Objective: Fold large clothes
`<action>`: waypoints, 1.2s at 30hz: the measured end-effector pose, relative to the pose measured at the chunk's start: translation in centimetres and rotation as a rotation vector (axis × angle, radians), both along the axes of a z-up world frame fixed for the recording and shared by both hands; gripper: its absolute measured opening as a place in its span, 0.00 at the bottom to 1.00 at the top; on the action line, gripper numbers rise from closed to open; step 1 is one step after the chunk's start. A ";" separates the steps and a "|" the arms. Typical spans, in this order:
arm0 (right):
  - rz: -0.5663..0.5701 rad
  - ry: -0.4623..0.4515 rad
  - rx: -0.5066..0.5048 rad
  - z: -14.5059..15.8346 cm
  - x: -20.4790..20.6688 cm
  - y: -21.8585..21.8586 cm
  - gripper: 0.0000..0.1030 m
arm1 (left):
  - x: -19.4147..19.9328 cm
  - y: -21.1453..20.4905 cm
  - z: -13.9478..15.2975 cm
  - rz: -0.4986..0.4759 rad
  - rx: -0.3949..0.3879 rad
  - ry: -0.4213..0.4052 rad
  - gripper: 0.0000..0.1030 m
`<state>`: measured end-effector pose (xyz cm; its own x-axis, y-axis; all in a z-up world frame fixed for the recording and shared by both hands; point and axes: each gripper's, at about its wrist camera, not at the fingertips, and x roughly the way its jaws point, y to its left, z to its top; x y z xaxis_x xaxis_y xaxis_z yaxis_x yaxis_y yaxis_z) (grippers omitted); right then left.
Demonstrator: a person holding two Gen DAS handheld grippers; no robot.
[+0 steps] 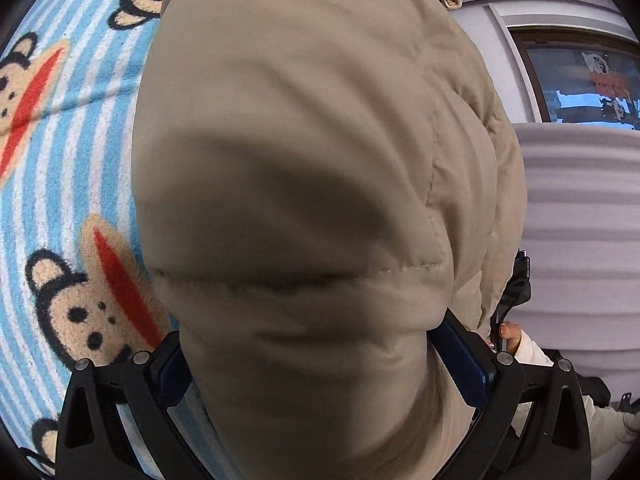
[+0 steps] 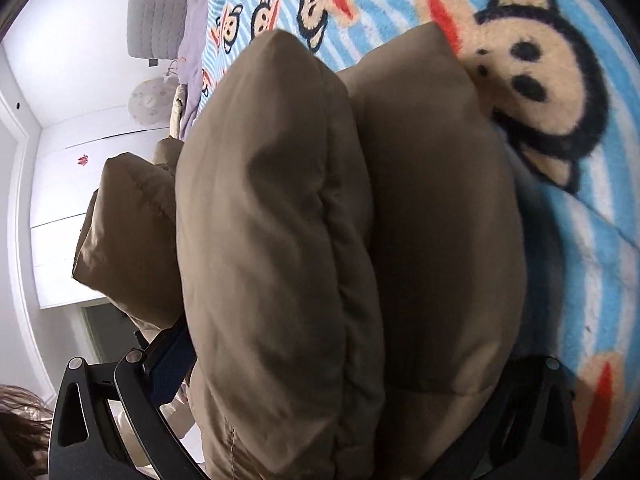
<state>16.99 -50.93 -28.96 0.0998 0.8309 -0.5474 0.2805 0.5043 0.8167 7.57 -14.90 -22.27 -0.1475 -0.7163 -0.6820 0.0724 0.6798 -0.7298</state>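
Observation:
A tan padded jacket (image 1: pixel 304 152) fills the left wrist view, lifted over the monkey-print blanket (image 1: pixel 68 168). My left gripper (image 1: pixel 320 364) is shut on a thick bunch of the jacket, its blue pads (image 1: pixel 464 360) pressing both sides. In the right wrist view the same jacket (image 2: pixel 280 216) bulges in two puffy folds. My right gripper (image 2: pixel 340 368) is shut on it; the left pad (image 2: pixel 168 364) shows, the right finger is mostly hidden by fabric.
The blue-striped blanket (image 2: pixel 560 80) covers the bed. A purple sheet (image 2: pixel 192 40) and grey quilted headboard (image 2: pixel 156 4) lie at the far end. White wall and cupboards (image 2: pixel 52 200) stand beside. A window (image 1: pixel 580 80) and lilac bedding (image 1: pixel 580 220) sit to the right.

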 end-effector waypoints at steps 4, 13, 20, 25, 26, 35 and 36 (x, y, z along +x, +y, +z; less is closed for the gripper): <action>-0.018 0.046 0.015 0.5 -0.1 0.6 0.96 | -0.4 -1.4 2.6 -0.035 0.019 -0.074 0.98; -0.008 -0.033 0.087 4.6 -0.8 3.6 0.91 | -0.8 -0.1 7.4 -0.056 0.004 -0.146 0.98; 0.041 -0.080 0.118 7.7 -0.9 10.4 0.91 | -1.0 6.2 10.6 -0.018 0.025 -0.195 0.98; 0.085 -0.108 0.134 8.4 0.1 17.5 0.91 | -0.5 13.0 11.6 0.016 0.081 -0.217 0.98; 0.097 -0.112 0.136 8.3 0.4 19.3 0.91 | -0.3 14.6 11.6 0.023 0.091 -0.217 0.98; 0.197 -0.081 0.123 5.8 1.4 35.9 0.91 | 0.9 28.3 7.9 0.044 0.286 -0.175 0.98; 0.215 -0.060 0.098 4.8 1.7 37.3 0.91 | 0.8 29.2 6.5 0.059 0.325 -0.156 0.98</action>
<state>18.66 -13.67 -24.14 -0.0553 0.8855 -0.4614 0.1249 0.4646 0.8767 8.40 14.28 -15.78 0.0114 -0.4630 -0.8863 0.1191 0.8806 -0.4586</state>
